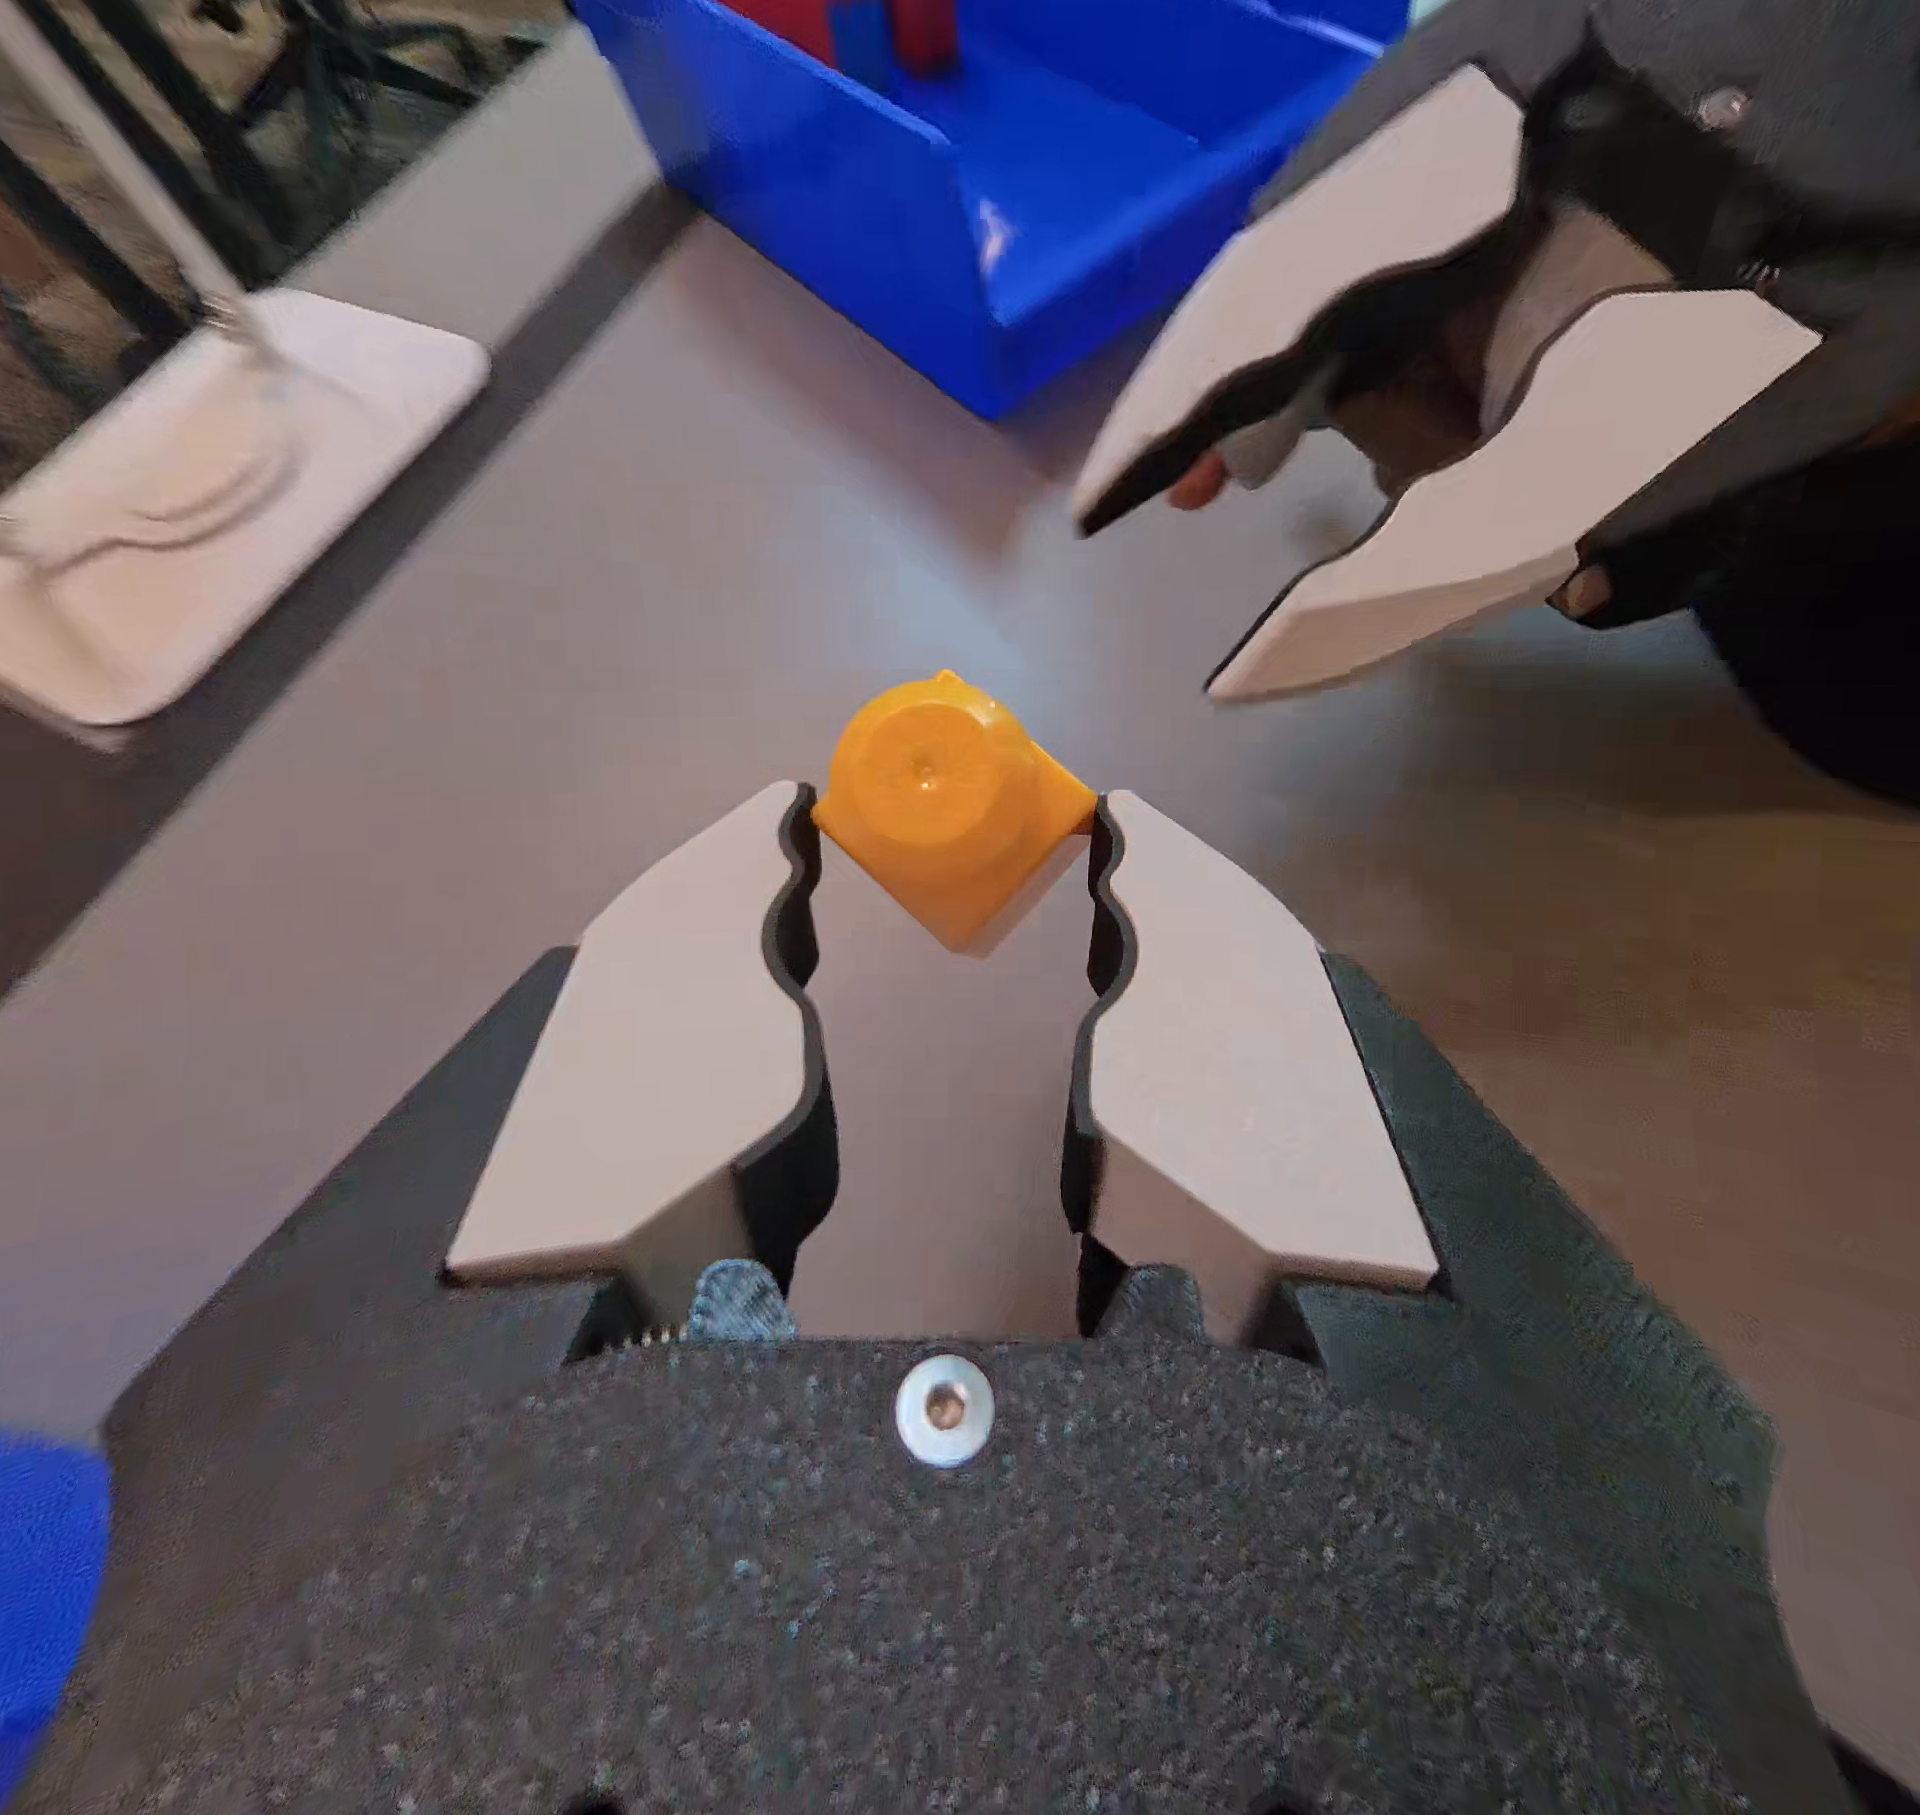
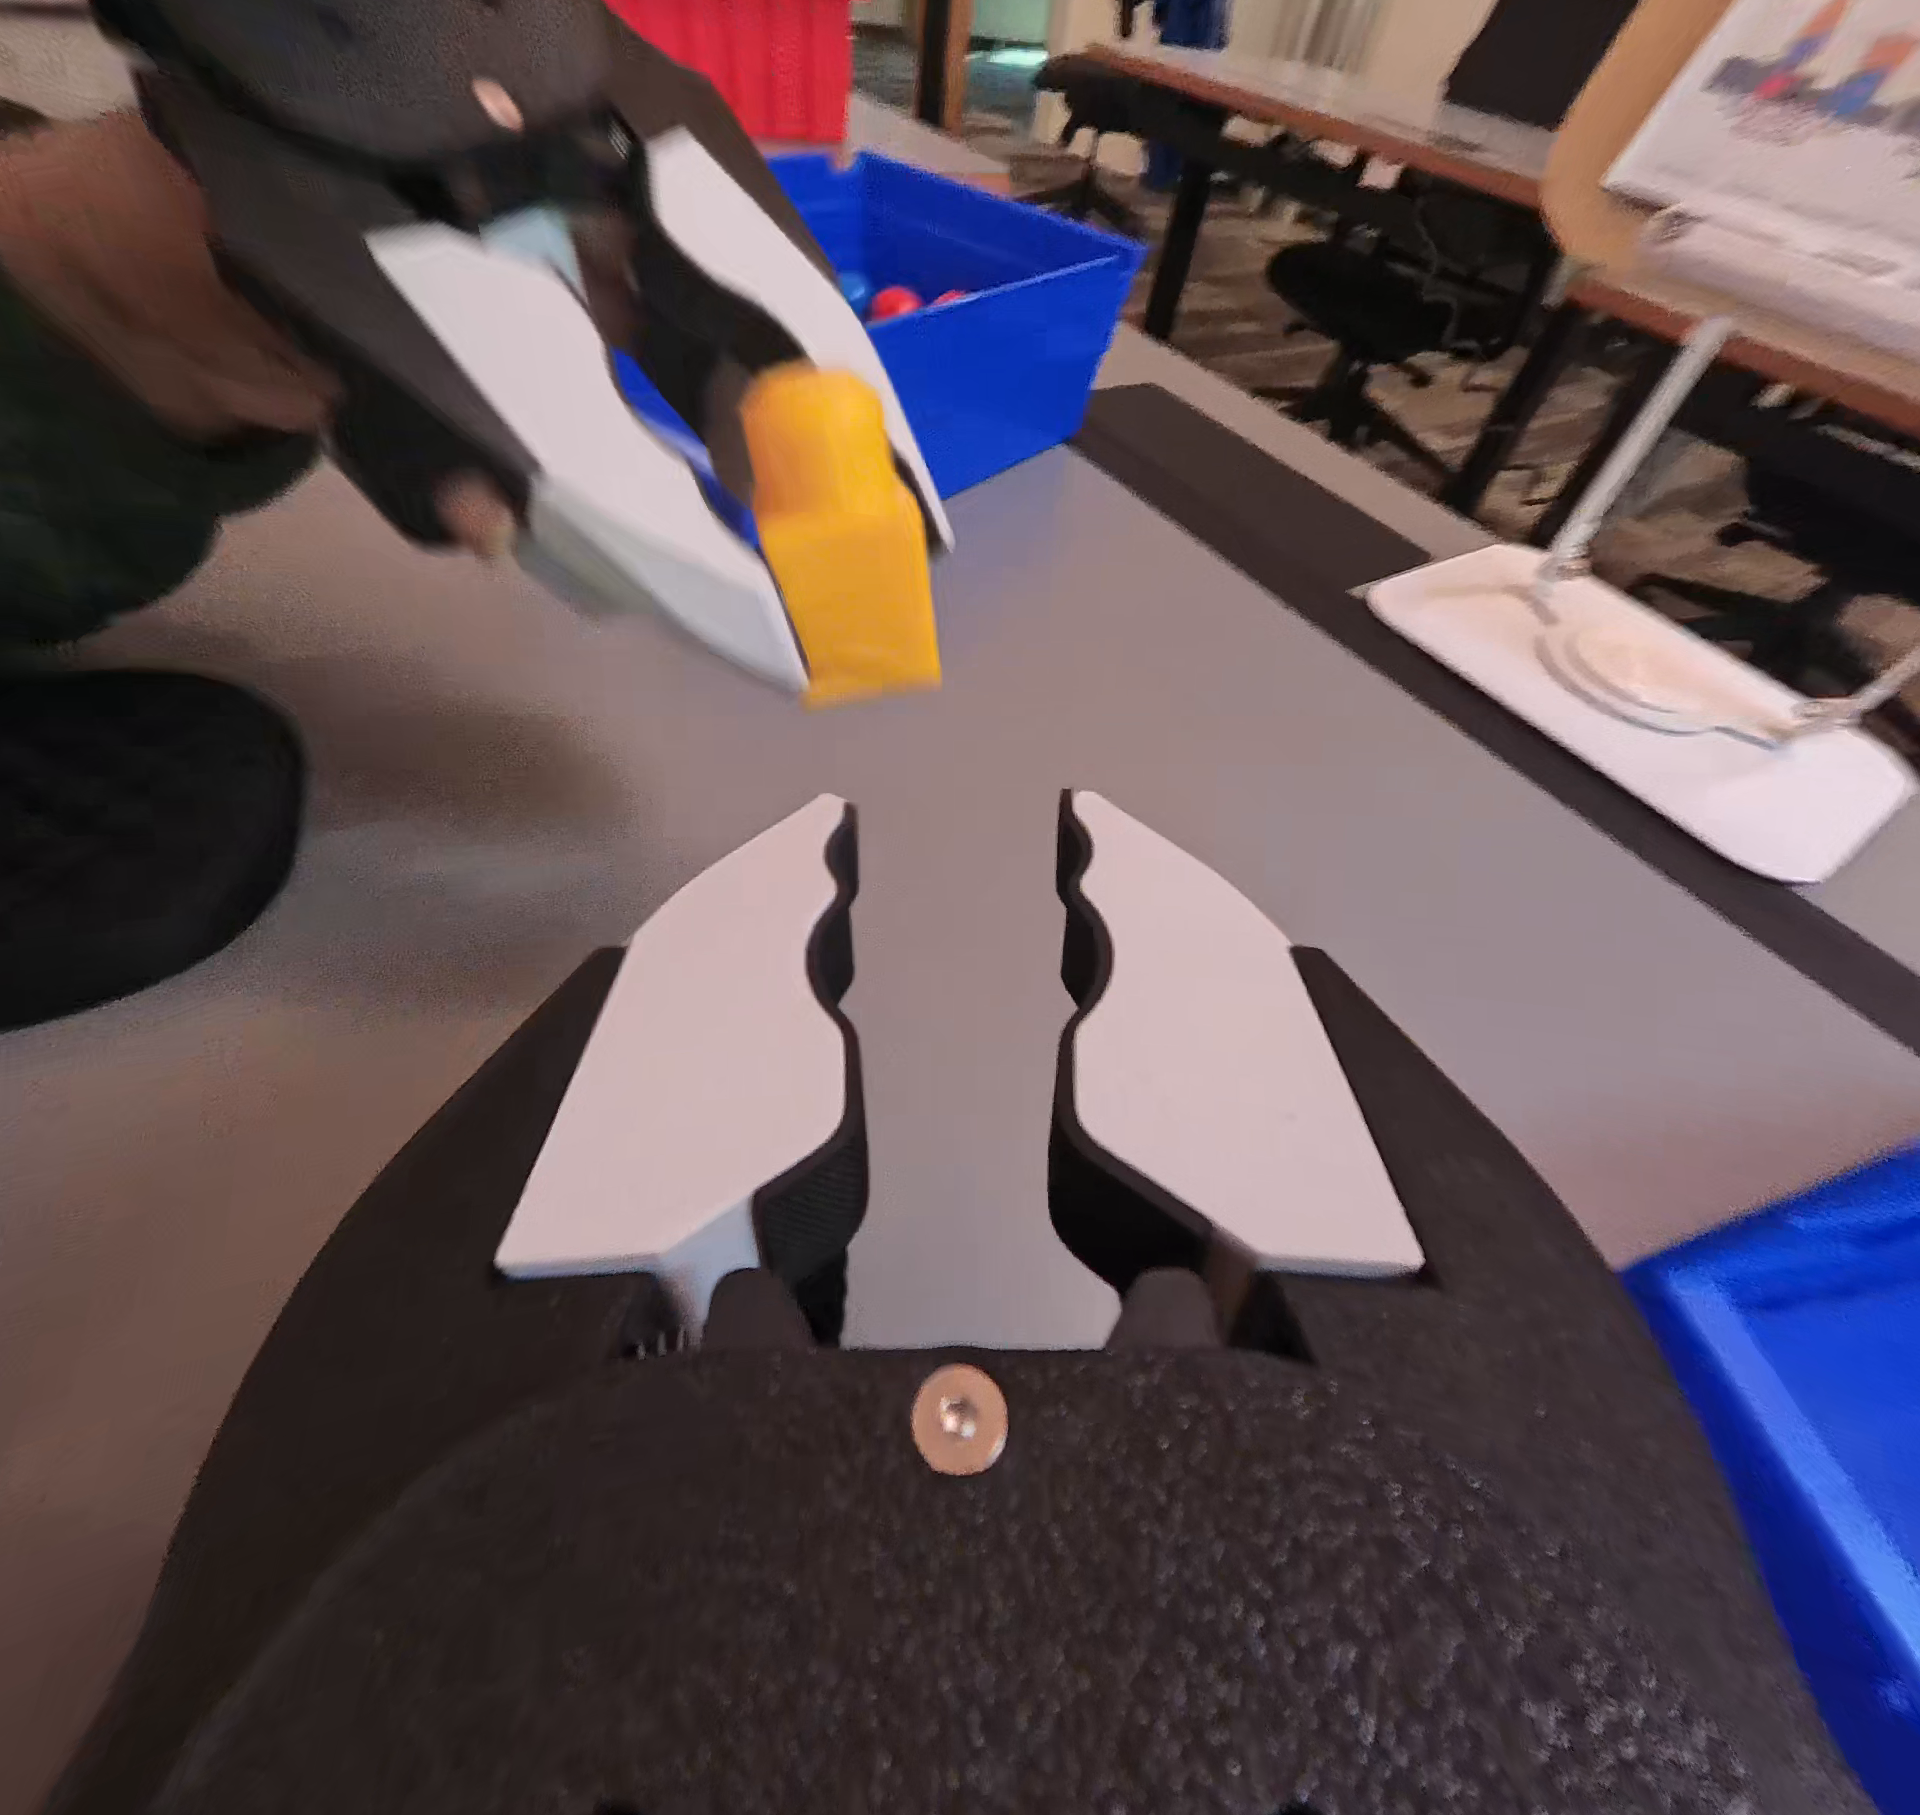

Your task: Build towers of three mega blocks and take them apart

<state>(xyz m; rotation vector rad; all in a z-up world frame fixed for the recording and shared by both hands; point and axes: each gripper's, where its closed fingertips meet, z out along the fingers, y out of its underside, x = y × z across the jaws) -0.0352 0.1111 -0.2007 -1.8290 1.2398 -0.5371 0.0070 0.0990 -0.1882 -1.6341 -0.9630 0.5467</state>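
Orange is what jumps out in the left wrist view: the left claw (image 1: 951,809) is clamped on a single orange mega block (image 1: 951,815), pinched right at the fingertips and held up off the grey table (image 1: 520,830). The block sits skewed in the grip, one corner pointing back toward the camera and its stud facing up at the lens. Off to the upper right, the right claw (image 1: 1153,612) hangs with its fingers spread and nothing in them. Behind is a blue bin (image 1: 852,196) with red and orange blocks standing inside.

Right wrist view: the right claw (image 2: 956,809) is released and empty, low over the table. The left claw (image 2: 868,612) is ahead and a bit left, higher up, with the block's long axis roughly vertical, stud on top. So the block lies forward-left of the empty claw, and the holding claw is the nearer one. I'd guess the tower hasn't started yet.
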